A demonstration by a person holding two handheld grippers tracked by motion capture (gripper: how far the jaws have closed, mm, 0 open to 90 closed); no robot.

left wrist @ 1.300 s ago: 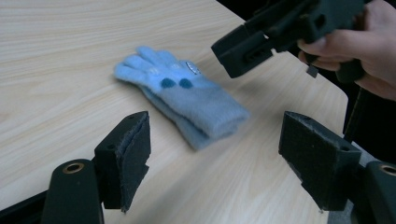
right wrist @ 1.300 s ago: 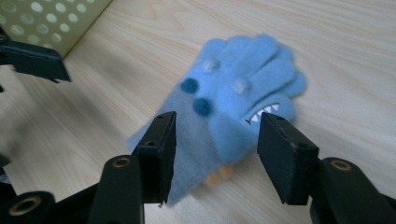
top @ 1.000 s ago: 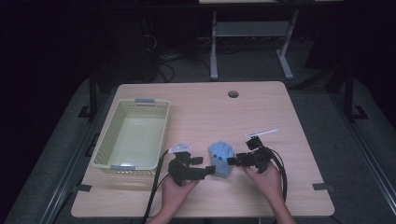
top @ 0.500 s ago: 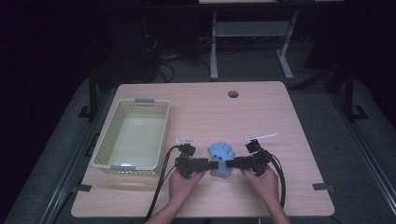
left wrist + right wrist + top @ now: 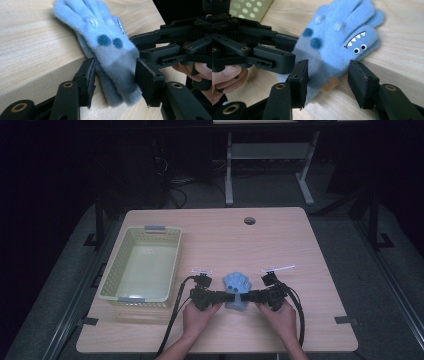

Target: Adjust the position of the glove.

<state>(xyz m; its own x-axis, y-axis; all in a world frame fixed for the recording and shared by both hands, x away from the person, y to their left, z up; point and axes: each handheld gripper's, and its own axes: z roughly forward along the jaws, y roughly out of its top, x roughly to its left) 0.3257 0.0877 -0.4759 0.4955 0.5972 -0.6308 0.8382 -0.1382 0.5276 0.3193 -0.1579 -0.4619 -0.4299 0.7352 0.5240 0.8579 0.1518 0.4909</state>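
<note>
I have a blue glove (image 5: 238, 287) lying flat on the surface (image 5: 280, 240) near my edge, fingers pointing away from me, cuff end towards me. My left gripper (image 5: 226, 296) comes at the cuff from one side and my right gripper (image 5: 248, 296) from the other, so the two meet almost nose to nose over the same bit of fleece.

In the left gripper view my left jaws have just been closing, and they now straddle the grey cuff of the glove (image 5: 110, 57) with both pads at the fabric; I judge them just touching, not yet pinching. In the right gripper view my right jaws have also been closing, but they stand spread around the lower edge of the glove (image 5: 337, 40), with a clear gap on the monster-face side.

What worries me is the crowding. Both sets of jaws work the same small patch, so one could clip the other and knock it off line. The fleece is soft and looks doubled, so I may catch only the top layer and have the rest slide out on the lift. If one side bites first and pulls, the glove will drag away from the other. The yellow basket (image 5: 142, 265) sits well apart to my left
</note>
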